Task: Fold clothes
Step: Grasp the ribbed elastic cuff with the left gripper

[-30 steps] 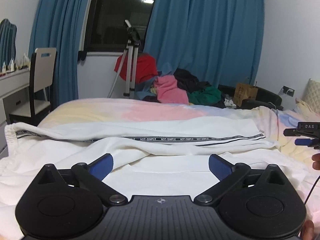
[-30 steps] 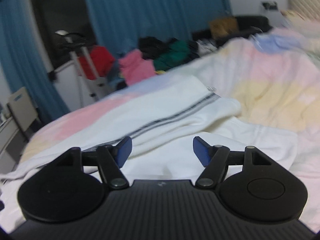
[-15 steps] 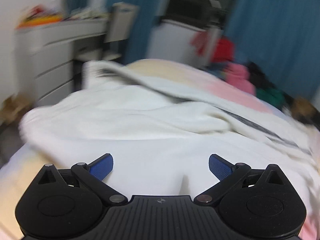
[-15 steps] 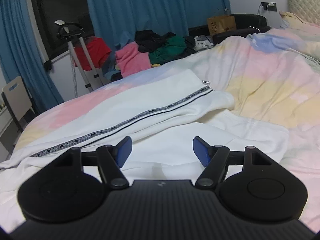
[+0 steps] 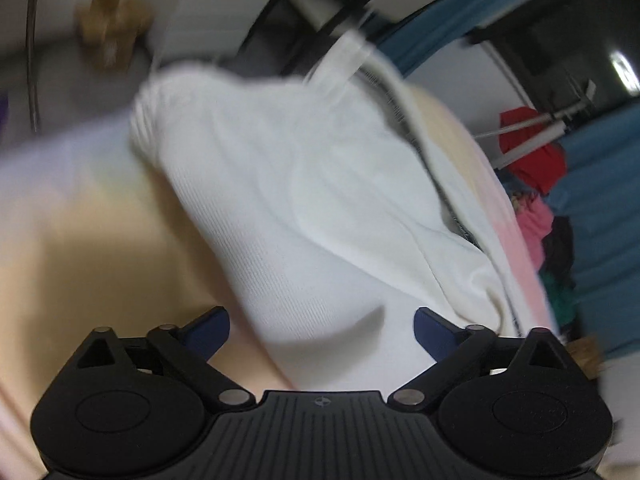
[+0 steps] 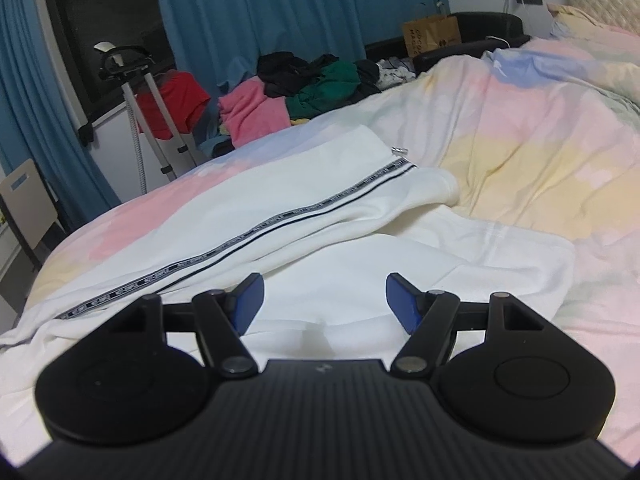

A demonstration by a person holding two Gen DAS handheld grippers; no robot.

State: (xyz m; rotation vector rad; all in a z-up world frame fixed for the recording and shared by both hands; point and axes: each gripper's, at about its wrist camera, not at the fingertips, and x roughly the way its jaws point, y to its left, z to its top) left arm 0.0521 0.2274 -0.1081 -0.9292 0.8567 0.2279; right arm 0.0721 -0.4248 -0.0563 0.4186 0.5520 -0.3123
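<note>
A white garment (image 6: 304, 216) with a black lettered side stripe (image 6: 280, 220) lies spread across the pastel bedspread (image 6: 532, 152). My right gripper (image 6: 324, 300) hovers open just above its white cloth, nothing between the blue pads. In the blurred, tilted left wrist view, my left gripper (image 5: 322, 332) points down at a white end of the garment (image 5: 304, 216) near the bed's edge. Its jaws are closing, still wide apart, with cloth lying below and between them but not pinched.
A pile of pink, green and black clothes (image 6: 296, 92) sits past the bed's far edge, beside a stand with a red garment (image 6: 172, 100). Blue curtains (image 6: 280, 4) hang behind. A chair (image 6: 24, 200) and white furniture stand at the left.
The left gripper swung left along the bed and rolled, its view now tilted and blurred over the garment's end. The right gripper has stayed nearly where it was, still open.
</note>
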